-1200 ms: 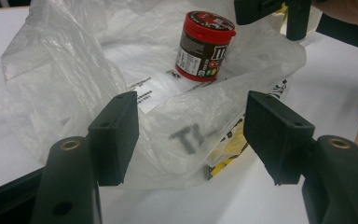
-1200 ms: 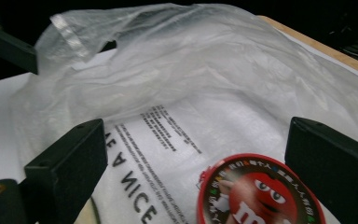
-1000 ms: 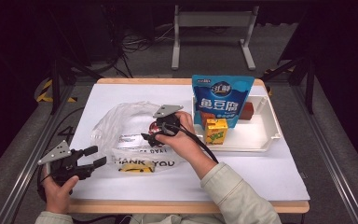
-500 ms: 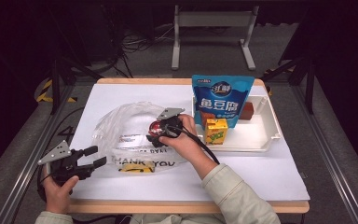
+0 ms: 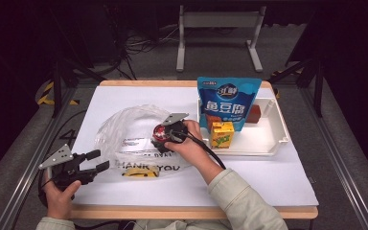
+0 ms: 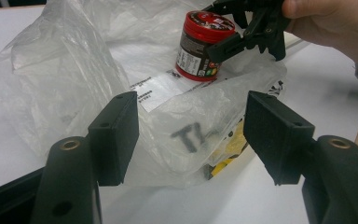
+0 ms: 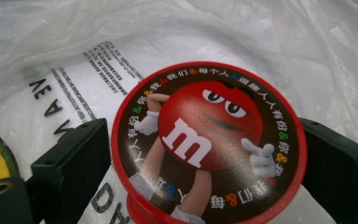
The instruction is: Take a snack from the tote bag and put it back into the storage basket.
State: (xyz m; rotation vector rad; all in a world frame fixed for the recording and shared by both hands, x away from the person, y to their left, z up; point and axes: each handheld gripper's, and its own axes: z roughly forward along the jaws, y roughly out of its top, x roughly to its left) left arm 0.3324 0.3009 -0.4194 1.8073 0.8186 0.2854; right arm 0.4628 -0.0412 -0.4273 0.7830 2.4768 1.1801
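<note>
A dim room with dark floor and a metal stand lay behind a desk [image 5: 287, 177] covered in white. On it a clear plastic bag [image 5: 124, 129], printed with black lettering and a yellow mark, was spread at the left, and a white tray [image 5: 273, 139] sat at the right, holding an upright blue pouch [image 5: 227, 100], a small yellow carton [image 5: 222, 134] in front of it and a brown block [image 5: 254, 114] beside the pouch. The right hand-held gripper [image 5: 160, 139] reached over the bag, its two jaws set against opposite sides of a red-lidded candy jar [image 7: 205, 144], which it held; in the left gripper view the jar [image 6: 203, 46] stood upright on the bag's plastic, near the opening, with the right hand-held gripper [image 6: 235, 42] clamped at its side. The left hand-held gripper [image 5: 96, 160] hung at the near left edge of the desk, beside the bag, its jaws spread wide and gripping nothing; the bag's printed corner [image 6: 196, 135] lay beyond the gap between them.
</note>
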